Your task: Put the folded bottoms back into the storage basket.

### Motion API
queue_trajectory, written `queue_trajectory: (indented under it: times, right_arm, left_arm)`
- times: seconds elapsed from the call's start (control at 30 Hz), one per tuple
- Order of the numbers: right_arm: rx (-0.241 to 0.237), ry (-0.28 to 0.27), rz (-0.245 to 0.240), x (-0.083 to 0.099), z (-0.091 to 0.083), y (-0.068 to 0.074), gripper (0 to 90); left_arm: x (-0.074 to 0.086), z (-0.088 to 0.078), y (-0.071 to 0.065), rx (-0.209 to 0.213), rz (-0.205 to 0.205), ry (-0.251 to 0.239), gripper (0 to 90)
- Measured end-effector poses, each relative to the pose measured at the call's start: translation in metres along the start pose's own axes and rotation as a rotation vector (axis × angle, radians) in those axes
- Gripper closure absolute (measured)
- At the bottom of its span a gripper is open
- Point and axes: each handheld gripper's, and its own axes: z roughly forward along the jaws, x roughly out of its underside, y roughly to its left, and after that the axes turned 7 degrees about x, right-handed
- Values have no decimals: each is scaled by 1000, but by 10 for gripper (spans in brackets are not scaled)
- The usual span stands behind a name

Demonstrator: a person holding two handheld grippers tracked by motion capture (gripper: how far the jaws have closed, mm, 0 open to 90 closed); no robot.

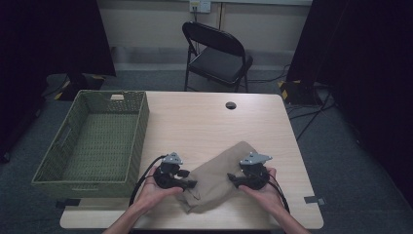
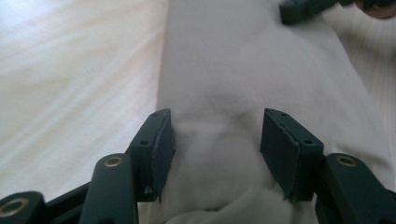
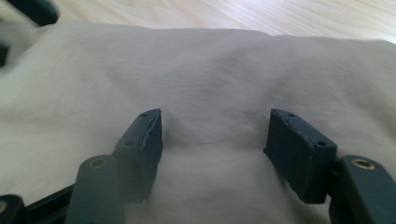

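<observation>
A folded tan cloth (image 1: 217,176) lies on the wooden table (image 1: 209,122) near its front edge. My left gripper (image 1: 191,184) rests at the cloth's left end, pointing right. In the left gripper view its jaws stand apart (image 2: 215,140) with a low hump of cloth (image 2: 233,60) between the pads, which do not pinch it. My right gripper (image 1: 232,179) sits on the cloth's right part, pointing left. Its jaws (image 3: 215,140) are spread over the fabric (image 3: 210,70), which bulges slightly between them. Each gripper is held in a hand.
A green woven basket (image 1: 142,124) with nothing in it stands on the table's left side. A round cable hole (image 1: 230,105) sits near the far edge. A black folding chair (image 1: 216,53) stands behind the table. Dark curtains flank the room.
</observation>
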Motion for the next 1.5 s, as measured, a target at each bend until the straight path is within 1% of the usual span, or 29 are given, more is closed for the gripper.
queue_trajectory:
  times: [0.07,0.13,0.2,0.23,0.27,0.3,0.33,0.4,0.43,0.53,0.57,0.67,0.7,0.73,0.77,0.8,0.83,0.87,0.93,0.97,1.0,1.03,1.07,1.1,1.17,1.27,1.37,1.43,1.5]
  right_arm:
    - [17,-1,12,2,1,-8,352]
    - [26,0,14,3,1,-10,352]
    - [30,0,13,3,1,-11,352]
    - [36,0,11,5,1,-14,352]
    - [36,0,14,5,1,-15,353]
    - [38,0,21,6,1,-17,354]
    - [39,1,27,7,1,-19,356]
    - [48,1,36,8,0,-24,359]
    - [50,1,43,9,0,-27,360]
    - [54,3,59,9,-1,-31,361]
    - [59,3,74,9,-2,-32,358]
    - [61,-2,87,7,-5,-31,339]
    - [45,-24,103,3,-9,-29,330]
    - [45,-24,103,3,-9,-29,330]
    - [35,-58,84,-2,-12,-21,321]
    - [20,-66,73,-5,-11,-16,312]
    - [0,-64,67,-7,-10,-12,301]
    - [0,-64,67,-7,-10,-12,301]
    - [-12,-54,35,-10,-4,-1,292]
    - [-18,-34,15,-9,1,6,274]
    - [-18,-34,15,-9,1,6,274]
    - [-7,-5,4,-6,5,9,265]
    - [-7,-5,4,-6,5,9,265]
    - [-12,11,17,-2,9,8,266]
    - [-14,6,16,0,10,7,267]
    - [-8,11,13,1,9,6,268]
    - [6,19,20,4,7,4,270]
    - [8,22,25,5,6,3,270]
    - [15,25,34,8,3,-2,271]
  left_arm:
    - [1,5,-5,14,14,8,431]
    - [1,8,-10,13,30,21,425]
    - [1,10,-12,20,34,24,411]
    - [2,11,-16,25,47,38,407]
    - [2,11,-18,21,57,47,408]
    - [2,11,-18,21,57,47,407]
    - [3,12,-19,18,68,57,406]
    - [7,14,-25,31,79,69,399]
    - [7,15,-27,35,96,82,399]
    - [6,17,-30,46,95,76,404]
    - [5,18,-31,56,98,76,404]
    - [4,21,-32,65,97,75,408]
    - [3,23,-32,77,94,73,412]
    - [3,23,-32,77,94,73,413]
    - [2,25,-33,81,90,72,413]
    - [2,25,-33,81,90,72,413]
    - [2,26,-33,80,92,70,413]
    - [1,27,-34,79,92,66,413]
    - [1,30,-36,80,95,63,412]
    - [1,31,-36,82,97,61,411]
    - [0,31,-36,83,100,62,411]
    - [0,33,-38,81,102,63,408]
    - [0,33,-38,81,102,63,408]
    - [0,33,-38,88,100,63,408]
    - [0,32,-39,93,93,57,411]
    - [0,31,-39,98,97,58,411]
    - [-1,26,-38,102,90,33,410]
    - [-2,23,-37,102,86,25,409]
    - [-3,19,-36,96,80,12,407]
